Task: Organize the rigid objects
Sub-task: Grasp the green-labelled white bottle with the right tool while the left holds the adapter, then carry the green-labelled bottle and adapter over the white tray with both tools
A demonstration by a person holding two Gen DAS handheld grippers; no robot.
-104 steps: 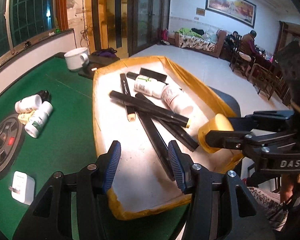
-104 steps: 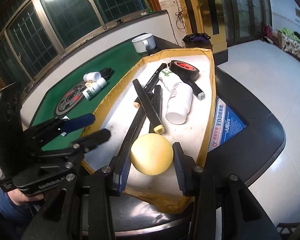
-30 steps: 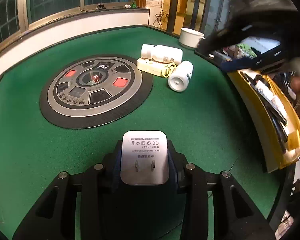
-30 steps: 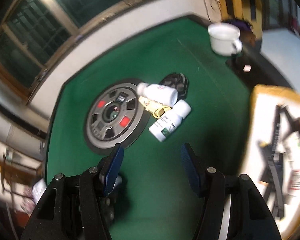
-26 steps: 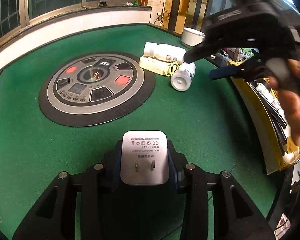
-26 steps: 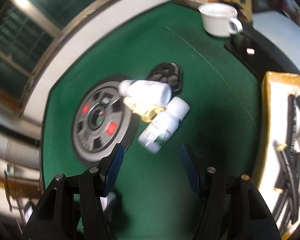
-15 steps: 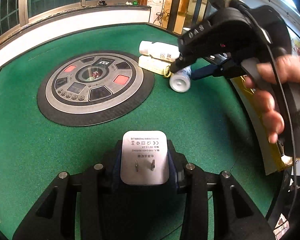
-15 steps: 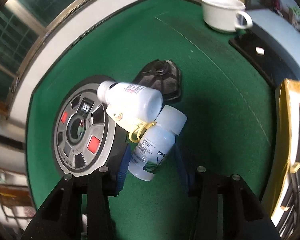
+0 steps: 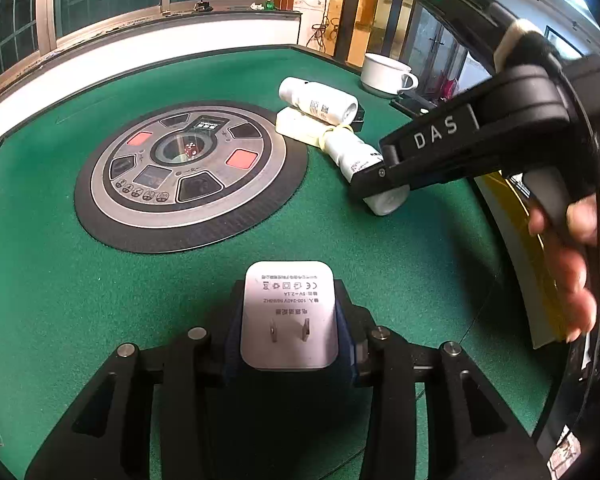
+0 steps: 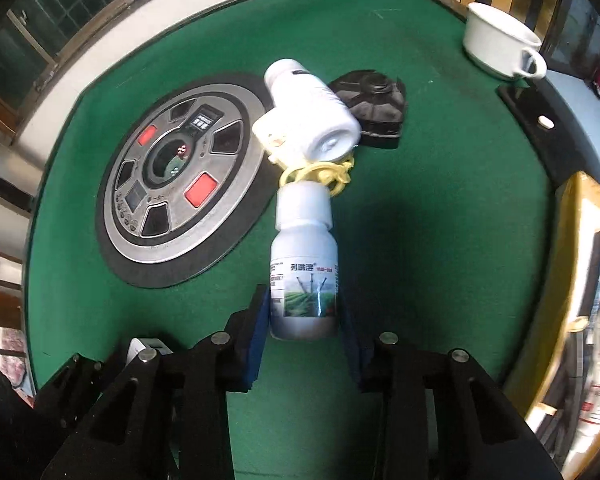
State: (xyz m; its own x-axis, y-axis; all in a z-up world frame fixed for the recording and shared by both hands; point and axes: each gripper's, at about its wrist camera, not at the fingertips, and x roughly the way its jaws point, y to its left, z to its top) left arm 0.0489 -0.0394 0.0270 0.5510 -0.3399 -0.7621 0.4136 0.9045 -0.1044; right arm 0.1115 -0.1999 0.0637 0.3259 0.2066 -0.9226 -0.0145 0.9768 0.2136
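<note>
The left gripper (image 9: 288, 320) is clamped at six o'clock; the right gripper (image 10: 302, 312) points steeply down, its fingers closing.

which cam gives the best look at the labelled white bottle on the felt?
Right wrist. The labelled bottle lies centred and unblocked, label readable, between the right tool, whose jaws are closing around it. The left wrist view shows only its ends; the right tool's body covers the middle.

open felt (image 9: 52, 280) left, bottles (image 10: 308, 120) crowd the dial (image 9: 188, 168)
</note>
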